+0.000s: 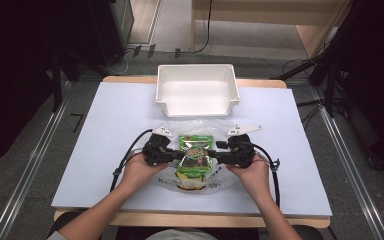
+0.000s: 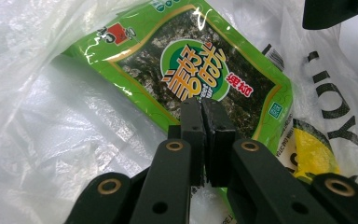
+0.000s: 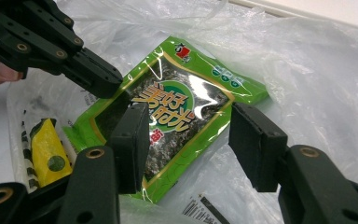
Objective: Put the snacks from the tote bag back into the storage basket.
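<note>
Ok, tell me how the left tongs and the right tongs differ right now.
The left tongs are pressed shut, their pads meeting on the edge of the green seaweed snack packet, while the right tongs stand wide open with a clear gap between the pads. The left hold the packet; the right grip nothing. Both are black and sit over the clear plastic bag, at opposite sides of the packet.

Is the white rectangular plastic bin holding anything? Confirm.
No. In the high view the white rectangular plastic bin shows a bare inside.
</note>
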A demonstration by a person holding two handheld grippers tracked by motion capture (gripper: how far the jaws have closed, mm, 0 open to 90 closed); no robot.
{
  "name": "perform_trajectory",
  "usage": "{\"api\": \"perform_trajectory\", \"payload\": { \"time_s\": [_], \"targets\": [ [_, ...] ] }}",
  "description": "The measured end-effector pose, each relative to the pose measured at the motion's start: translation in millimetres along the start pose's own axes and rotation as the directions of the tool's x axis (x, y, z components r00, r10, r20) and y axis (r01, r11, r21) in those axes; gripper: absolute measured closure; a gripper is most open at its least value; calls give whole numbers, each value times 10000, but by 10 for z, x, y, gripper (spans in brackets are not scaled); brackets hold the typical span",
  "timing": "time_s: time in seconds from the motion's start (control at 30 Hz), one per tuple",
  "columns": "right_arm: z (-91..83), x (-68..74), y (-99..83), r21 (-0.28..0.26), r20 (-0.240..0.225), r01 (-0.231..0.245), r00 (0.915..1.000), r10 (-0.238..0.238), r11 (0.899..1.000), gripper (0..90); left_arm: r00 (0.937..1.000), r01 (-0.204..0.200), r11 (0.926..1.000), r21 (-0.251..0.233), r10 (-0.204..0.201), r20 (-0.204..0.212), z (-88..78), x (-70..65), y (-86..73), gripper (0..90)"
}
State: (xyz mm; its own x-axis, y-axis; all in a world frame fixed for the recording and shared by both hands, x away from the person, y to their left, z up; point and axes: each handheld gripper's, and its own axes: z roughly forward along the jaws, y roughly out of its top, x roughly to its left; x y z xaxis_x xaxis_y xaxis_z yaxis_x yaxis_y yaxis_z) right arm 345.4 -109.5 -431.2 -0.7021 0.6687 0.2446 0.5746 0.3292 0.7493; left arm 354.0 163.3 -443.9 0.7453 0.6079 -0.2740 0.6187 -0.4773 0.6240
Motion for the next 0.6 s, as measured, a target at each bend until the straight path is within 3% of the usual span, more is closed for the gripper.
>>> {"api": "perform_trajectory", "payload": {
  "time_s": [0.1, 0.6],
  "targets": [
    [8, 9, -1, 9, -27, 43, 10000, -43, 10000, 495, 9999, -109, 9999, 72, 109, -100, 19, -8, -7, 897],
    [44, 65, 2, 75, -99, 143, 9998, -142, 9999, 485, 9999, 116, 9999, 48, -116, 8, 1, 57, -46, 899]
  ]
}}
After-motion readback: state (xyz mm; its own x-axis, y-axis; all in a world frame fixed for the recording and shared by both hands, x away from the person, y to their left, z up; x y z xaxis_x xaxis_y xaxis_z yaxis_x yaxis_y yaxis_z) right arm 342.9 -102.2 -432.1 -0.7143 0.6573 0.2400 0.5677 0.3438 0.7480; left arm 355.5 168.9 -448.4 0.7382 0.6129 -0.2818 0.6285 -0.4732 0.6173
